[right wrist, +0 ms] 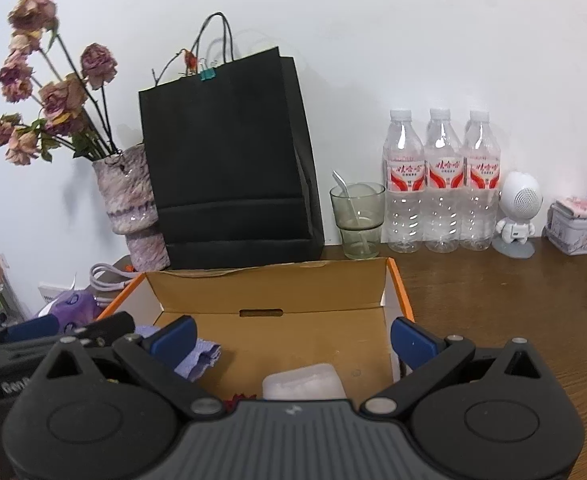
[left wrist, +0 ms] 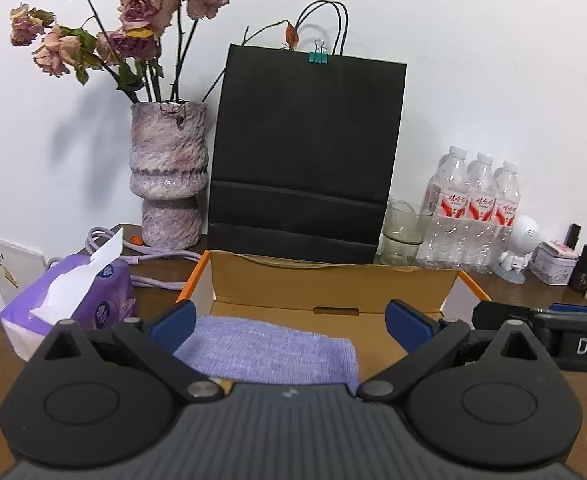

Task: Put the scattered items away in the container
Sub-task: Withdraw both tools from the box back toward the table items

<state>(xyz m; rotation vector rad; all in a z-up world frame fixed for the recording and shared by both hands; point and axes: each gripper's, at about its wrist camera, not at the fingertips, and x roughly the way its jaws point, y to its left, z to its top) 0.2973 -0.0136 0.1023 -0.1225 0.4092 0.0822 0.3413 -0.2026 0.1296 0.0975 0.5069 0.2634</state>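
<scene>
Hovering above the cardboard box (right wrist: 277,280), both tools (left wrist: 291,322) (right wrist: 293,336) spread wide, empty.

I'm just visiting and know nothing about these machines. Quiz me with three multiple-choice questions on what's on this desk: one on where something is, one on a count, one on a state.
1. Where does the purple cloth lie?
A. inside the cardboard box
B. on top of the tissue pack
C. inside the black paper bag

2. How many water bottles stand by the wall?
A. two
B. three
C. five

3. How do both tools stand, the left tool and the right tool?
A. open, holding nothing
C. shut on the cloth
B. shut on a bottle

Answers:
1. A, the cloth rests on the box floor, between the box walls.
2. B, three white caps show side by side.
3. A, in each view the blue pads are wide apart with nothing between them.
</scene>
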